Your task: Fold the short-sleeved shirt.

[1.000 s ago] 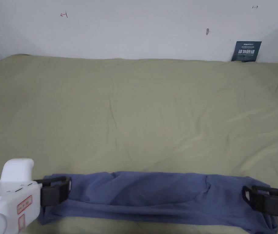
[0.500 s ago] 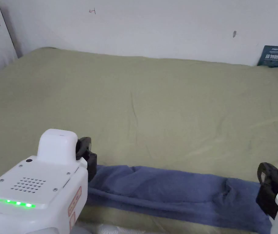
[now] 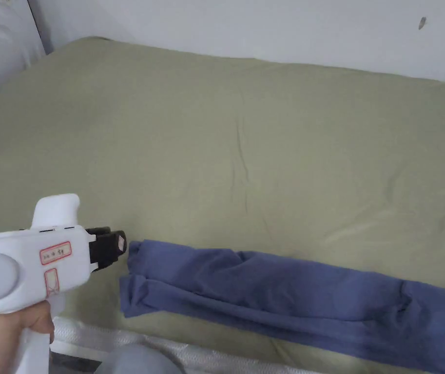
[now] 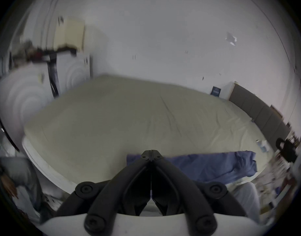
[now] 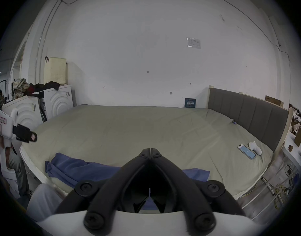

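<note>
Left gripper (image 3: 119, 243): its fingers (image 4: 147, 156) are closed tip to tip with nothing between them. In the head view the tips sit just beside the left end of the shirt (image 3: 275, 292), apart from it and clear of the cloth. A hand (image 3: 9, 324) holds the white body of this gripper.

Right gripper (image 5: 151, 152): fingers (image 5: 144, 154) likewise pressed together and empty, above the shirt's right portion. In the head view it sits at the shirt's right end; contact there cannot be determined.

Shirt: blue, gathered into a long narrow band lying along the near edge of the bed (image 3: 245, 146), on the olive sheet.

Also noted: a phone (image 5: 246, 151) and a white object (image 5: 255, 147) lie well apart, near the grey headboard (image 5: 248, 113).
</note>
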`<move>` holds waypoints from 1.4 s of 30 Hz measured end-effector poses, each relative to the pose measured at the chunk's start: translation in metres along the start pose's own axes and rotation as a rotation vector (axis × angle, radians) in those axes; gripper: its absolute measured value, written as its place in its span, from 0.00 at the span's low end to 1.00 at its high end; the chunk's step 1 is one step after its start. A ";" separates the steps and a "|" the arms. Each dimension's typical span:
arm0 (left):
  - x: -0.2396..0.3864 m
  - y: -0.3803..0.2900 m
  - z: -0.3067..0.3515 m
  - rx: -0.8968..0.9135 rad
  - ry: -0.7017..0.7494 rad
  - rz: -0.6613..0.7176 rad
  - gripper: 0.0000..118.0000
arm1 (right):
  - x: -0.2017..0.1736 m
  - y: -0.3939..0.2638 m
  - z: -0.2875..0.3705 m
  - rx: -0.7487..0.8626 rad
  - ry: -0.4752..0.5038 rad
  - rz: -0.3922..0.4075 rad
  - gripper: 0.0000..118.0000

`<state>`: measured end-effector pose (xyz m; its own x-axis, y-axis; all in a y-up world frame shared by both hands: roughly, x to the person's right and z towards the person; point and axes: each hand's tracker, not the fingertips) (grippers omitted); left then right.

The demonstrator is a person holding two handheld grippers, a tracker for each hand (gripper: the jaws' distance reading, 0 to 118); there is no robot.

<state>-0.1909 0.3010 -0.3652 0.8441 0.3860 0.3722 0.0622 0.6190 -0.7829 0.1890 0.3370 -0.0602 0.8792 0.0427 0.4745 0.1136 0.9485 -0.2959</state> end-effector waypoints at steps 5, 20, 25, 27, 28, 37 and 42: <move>-0.040 0.011 -0.048 -0.163 -0.088 0.065 0.00 | -0.006 -0.007 -0.007 -0.036 -0.025 0.022 0.00; -0.071 0.003 -0.135 -0.392 -0.509 0.313 0.99 | -0.007 -0.018 -0.025 -0.117 -0.026 -0.030 0.00; -0.063 -0.001 -0.147 -0.403 -0.582 0.337 0.67 | -0.010 -0.018 -0.024 -0.117 -0.003 -0.034 0.00; -0.064 0.000 -0.143 -0.386 -0.525 0.350 0.04 | -0.009 -0.017 -0.023 -0.114 0.003 -0.042 0.00; -0.059 -0.004 -0.144 -0.413 -0.474 0.351 0.04 | -0.009 -0.017 -0.022 -0.112 0.004 -0.042 0.00; -0.083 0.023 -0.112 -0.294 -0.416 0.327 0.03 | -0.001 -0.013 -0.018 -0.096 0.017 -0.053 0.00; -0.106 0.050 -0.075 -0.285 -0.343 0.414 0.03 | 0.003 -0.016 -0.020 -0.094 0.028 -0.075 0.00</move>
<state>-0.2375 0.2399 -0.4809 0.6115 0.7835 0.1106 -0.0547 0.1813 -0.9819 0.1993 0.3159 -0.0711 0.8791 -0.0373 0.4752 0.2211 0.9151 -0.3372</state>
